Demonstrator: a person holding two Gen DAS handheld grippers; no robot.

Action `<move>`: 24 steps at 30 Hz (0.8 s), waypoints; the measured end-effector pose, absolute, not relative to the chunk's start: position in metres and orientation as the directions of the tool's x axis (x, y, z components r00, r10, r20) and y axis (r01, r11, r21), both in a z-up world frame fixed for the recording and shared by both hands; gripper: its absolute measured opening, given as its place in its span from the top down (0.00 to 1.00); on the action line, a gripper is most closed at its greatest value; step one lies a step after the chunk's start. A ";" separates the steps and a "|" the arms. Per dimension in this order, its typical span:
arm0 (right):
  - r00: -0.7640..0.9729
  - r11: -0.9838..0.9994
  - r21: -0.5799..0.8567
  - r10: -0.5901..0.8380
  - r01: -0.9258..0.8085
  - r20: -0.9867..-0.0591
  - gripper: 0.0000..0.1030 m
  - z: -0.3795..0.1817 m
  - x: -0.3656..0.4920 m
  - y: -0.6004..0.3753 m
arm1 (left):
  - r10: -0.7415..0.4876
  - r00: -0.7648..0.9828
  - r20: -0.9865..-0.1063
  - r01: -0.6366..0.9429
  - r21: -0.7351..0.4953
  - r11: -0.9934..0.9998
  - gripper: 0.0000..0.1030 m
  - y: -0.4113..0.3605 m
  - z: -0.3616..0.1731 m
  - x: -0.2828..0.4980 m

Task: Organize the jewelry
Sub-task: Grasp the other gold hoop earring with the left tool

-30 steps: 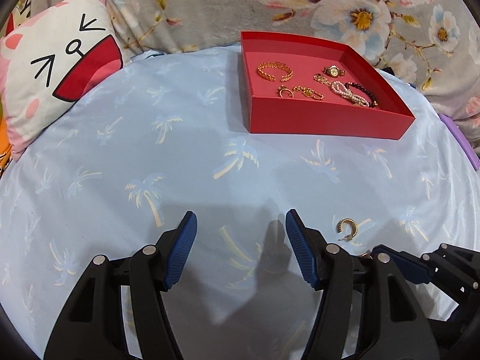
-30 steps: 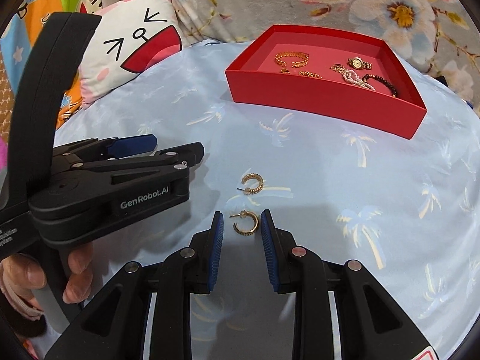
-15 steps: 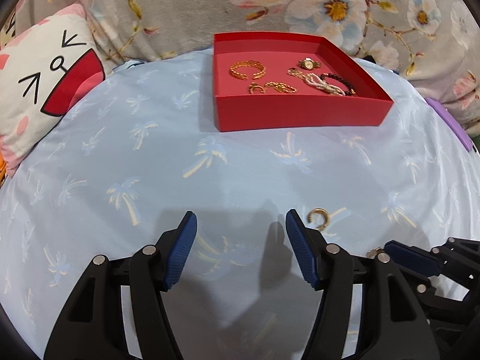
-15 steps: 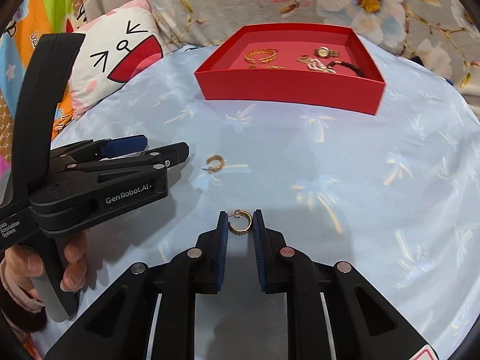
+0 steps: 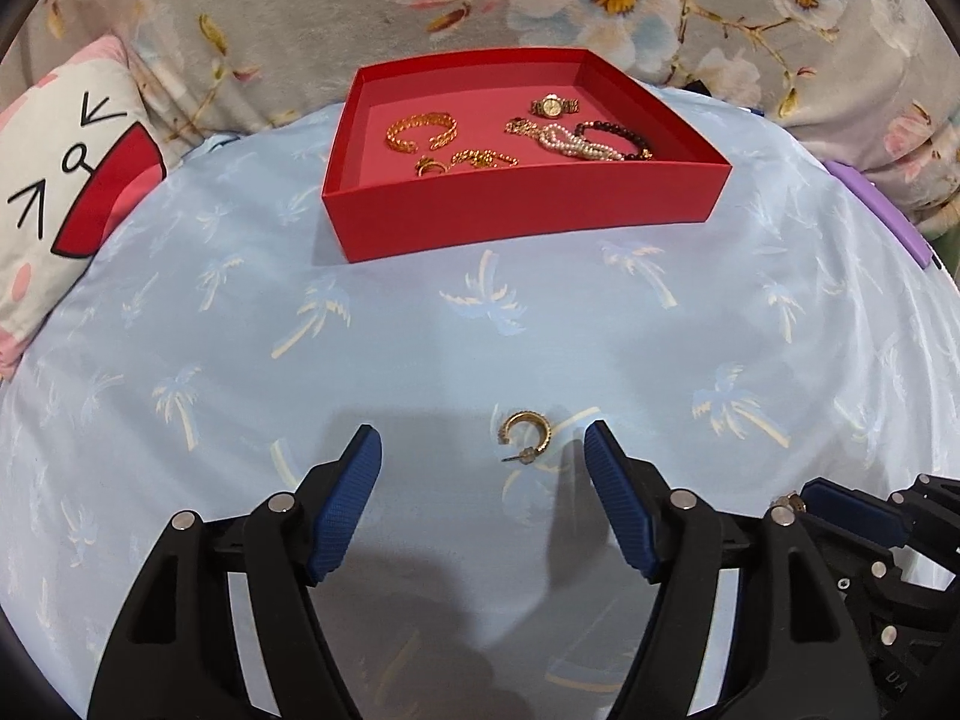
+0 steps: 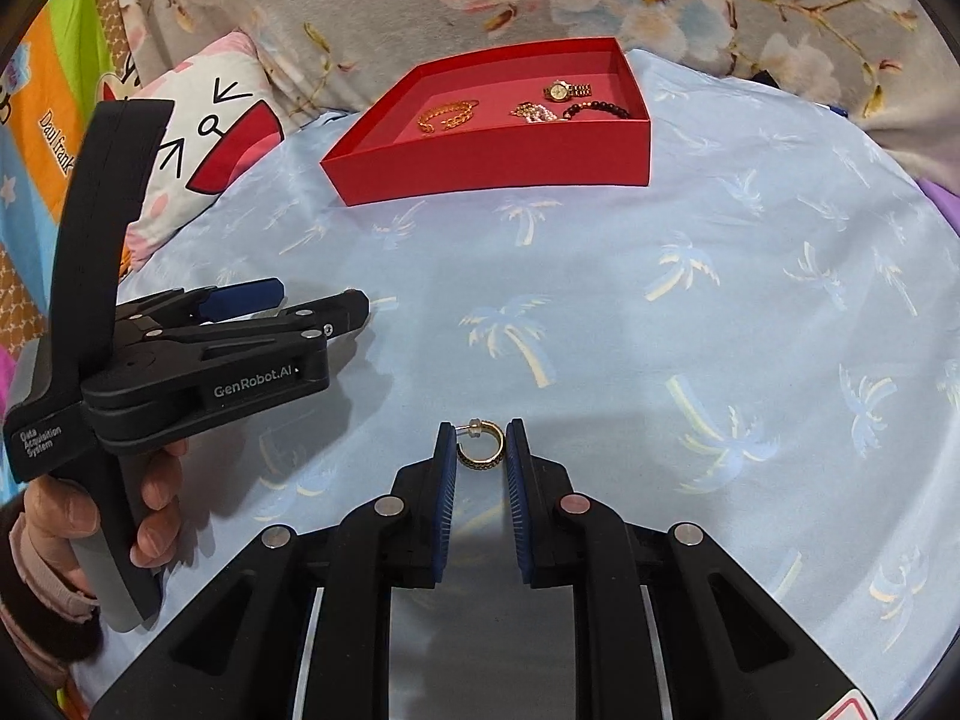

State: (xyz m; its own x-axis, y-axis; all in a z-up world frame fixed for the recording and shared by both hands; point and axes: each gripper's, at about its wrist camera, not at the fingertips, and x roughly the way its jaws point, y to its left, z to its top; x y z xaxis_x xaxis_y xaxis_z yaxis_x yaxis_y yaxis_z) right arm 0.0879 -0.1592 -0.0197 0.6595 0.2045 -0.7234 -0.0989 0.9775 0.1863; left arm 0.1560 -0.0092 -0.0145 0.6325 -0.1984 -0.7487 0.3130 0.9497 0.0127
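Note:
A red tray (image 5: 528,210) at the far side of the blue palm-print cloth holds gold bracelets, a watch, a pearl strand and dark beads; it also shows in the right wrist view (image 6: 498,165). My right gripper (image 6: 480,447) is shut on a gold hoop earring (image 6: 481,444) and holds it above the cloth. My left gripper (image 5: 483,450) is open, its jaws either side of a second gold hoop earring (image 5: 527,435) that lies on the cloth. The left gripper also shows at the left of the right wrist view (image 6: 282,309).
A cat-face pillow (image 5: 66,180) lies at the left, also in the right wrist view (image 6: 210,120). Flowered fabric (image 5: 540,0) rises behind the tray. A purple strip (image 5: 882,213) lies at the right edge of the cloth.
My right gripper closed on one hoop earring and lifted it. My left gripper moved right, so the other earring now lies between its open jaws.

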 end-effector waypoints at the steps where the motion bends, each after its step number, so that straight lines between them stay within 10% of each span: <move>1: 0.660 0.978 0.185 0.204 -0.099 -0.723 0.85 -0.020 0.087 -0.159 | -0.202 0.629 -0.751 0.305 0.000 0.952 0.34 -0.006 -0.015 0.157; 16: 0.659 0.976 0.197 0.211 -0.096 -0.722 0.85 -0.021 0.087 -0.159 | -0.207 0.620 -0.757 0.351 0.031 0.936 0.45 -0.021 -0.018 0.157; 24: 0.659 0.976 0.196 0.210 -0.096 -0.722 0.85 -0.021 0.087 -0.159 | -0.247 0.617 -0.747 0.368 -0.003 0.930 0.77 -0.018 -0.016 0.155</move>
State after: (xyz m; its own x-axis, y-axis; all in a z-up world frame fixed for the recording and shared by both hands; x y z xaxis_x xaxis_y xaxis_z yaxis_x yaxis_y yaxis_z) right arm 0.0875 -0.1595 -0.0207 0.6592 0.2101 -0.7220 -0.0962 0.9759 0.1961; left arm 0.1551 -0.0183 -0.0162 0.6172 -0.2468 -0.7471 0.3683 0.9297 -0.0029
